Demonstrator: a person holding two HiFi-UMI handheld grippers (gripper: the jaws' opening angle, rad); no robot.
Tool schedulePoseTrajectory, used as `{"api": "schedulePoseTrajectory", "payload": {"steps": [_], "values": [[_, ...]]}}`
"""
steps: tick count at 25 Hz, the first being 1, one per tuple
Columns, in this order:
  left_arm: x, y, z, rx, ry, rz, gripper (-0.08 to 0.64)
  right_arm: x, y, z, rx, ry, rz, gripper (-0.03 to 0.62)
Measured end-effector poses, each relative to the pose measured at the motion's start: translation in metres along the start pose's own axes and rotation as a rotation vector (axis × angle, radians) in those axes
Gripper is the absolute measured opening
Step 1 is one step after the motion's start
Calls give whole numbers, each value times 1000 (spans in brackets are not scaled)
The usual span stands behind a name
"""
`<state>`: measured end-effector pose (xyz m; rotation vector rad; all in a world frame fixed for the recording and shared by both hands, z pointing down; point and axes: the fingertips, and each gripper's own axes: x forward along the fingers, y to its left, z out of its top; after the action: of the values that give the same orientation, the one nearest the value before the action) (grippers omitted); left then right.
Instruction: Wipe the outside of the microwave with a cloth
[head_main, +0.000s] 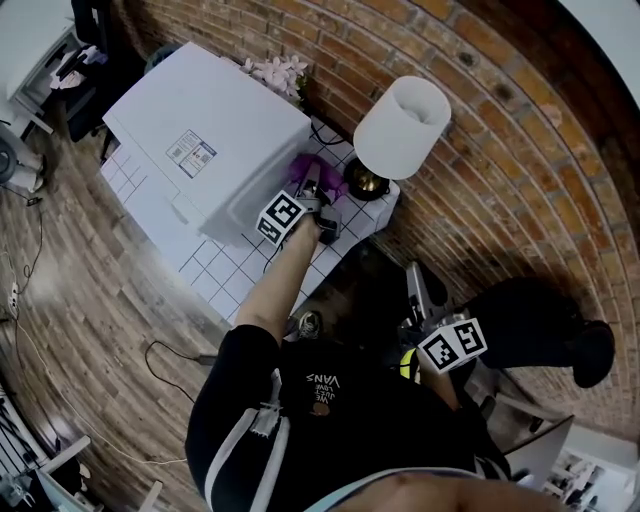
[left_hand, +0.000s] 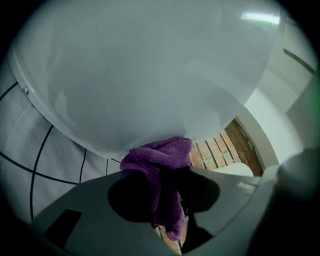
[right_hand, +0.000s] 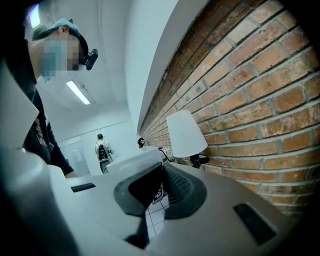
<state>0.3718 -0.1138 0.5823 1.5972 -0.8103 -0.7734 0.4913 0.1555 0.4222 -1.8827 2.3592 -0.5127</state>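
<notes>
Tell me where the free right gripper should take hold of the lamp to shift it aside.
Take the lamp by its dark base under the shade; the shade likely flares too wide for the jaws. Bring the right gripper in from the table's open front edge, since the brick wall backs it.

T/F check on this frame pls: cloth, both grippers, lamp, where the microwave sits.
1. The left gripper grips a purple cloth. True.
2. The cloth touches the white microwave. True.
3. The right gripper is on the microwave too. False: it is near the person's body, away from the table, shut with nothing in it.
4. The lamp has a black shade. False: the shade is white.
5. The microwave stands on the floor. False: it stands on the white tiled table.
</notes>
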Motion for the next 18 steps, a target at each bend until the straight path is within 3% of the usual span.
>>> {"api": "schedulePoseTrajectory", "payload": {"steps": [7, 18], "values": [[-22, -13, -8, 17, 42, -30, 140, 15, 14, 6, -8, -3, 56, 5], [-142, 15, 30, -20, -55, 50, 140, 52, 74, -14, -1, 44, 232, 5]]}}
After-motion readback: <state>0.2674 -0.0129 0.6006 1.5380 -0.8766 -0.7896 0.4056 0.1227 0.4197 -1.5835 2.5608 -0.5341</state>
